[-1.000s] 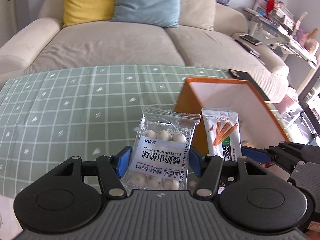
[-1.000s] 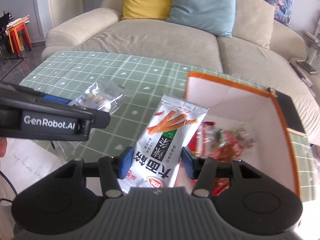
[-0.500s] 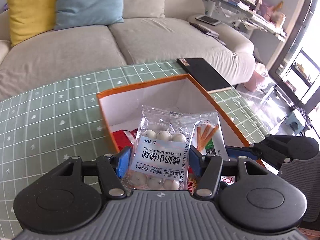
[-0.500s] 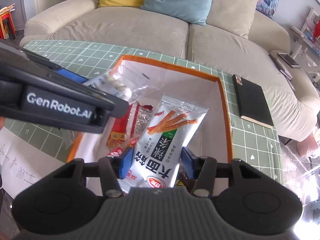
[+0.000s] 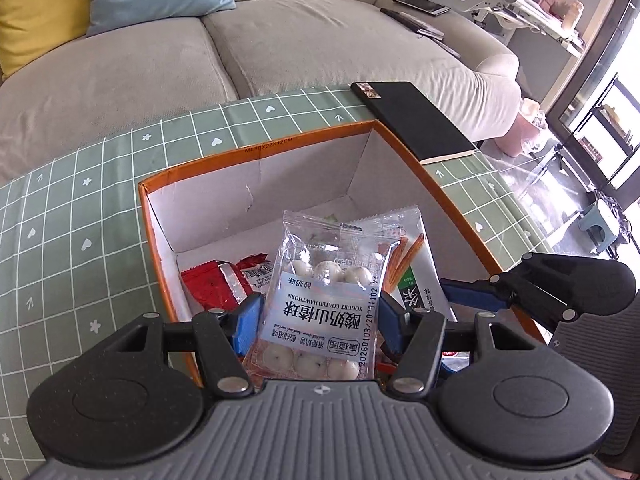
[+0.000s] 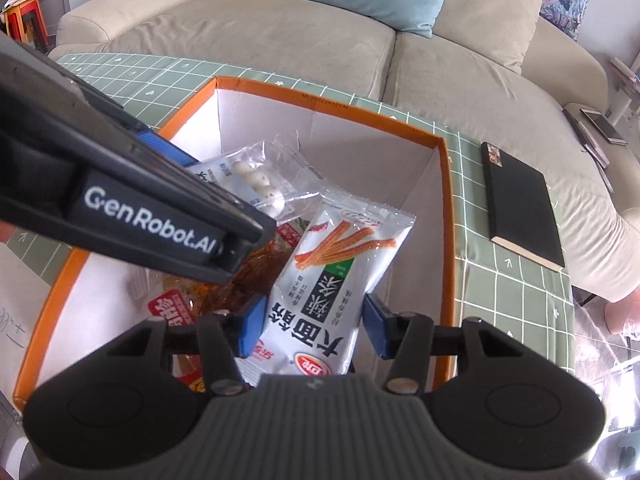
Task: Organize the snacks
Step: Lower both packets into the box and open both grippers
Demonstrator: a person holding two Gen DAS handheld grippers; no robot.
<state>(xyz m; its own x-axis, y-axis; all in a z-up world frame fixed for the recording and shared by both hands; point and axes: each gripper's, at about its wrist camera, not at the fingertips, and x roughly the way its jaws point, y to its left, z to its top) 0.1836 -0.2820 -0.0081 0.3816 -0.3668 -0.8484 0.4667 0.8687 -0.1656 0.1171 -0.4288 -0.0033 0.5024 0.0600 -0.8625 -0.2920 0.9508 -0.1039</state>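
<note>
My left gripper [image 5: 316,326] is shut on a clear pack of yogurt hawthorn balls [image 5: 328,300] and holds it over the open orange box [image 5: 256,150]. My right gripper [image 6: 314,328] is shut on a white pack of spicy strips [image 6: 332,284], also over the box [image 6: 328,102]. The left gripper body [image 6: 120,208] crosses the right wrist view, with its pack [image 6: 256,184] showing. Red and brown snack packs [image 5: 216,284] lie on the box floor. The right gripper [image 5: 560,292] shows at the right of the left wrist view.
The box stands on a green checked tablecloth [image 5: 80,208]. A black notebook [image 6: 520,204] lies to the right of the box. A beige sofa [image 6: 320,48] with cushions is behind the table. White paper [image 6: 16,320] lies at the left.
Both grippers have moved forward and lower over the box with their packs still held. More of the box's inside now shows.
</note>
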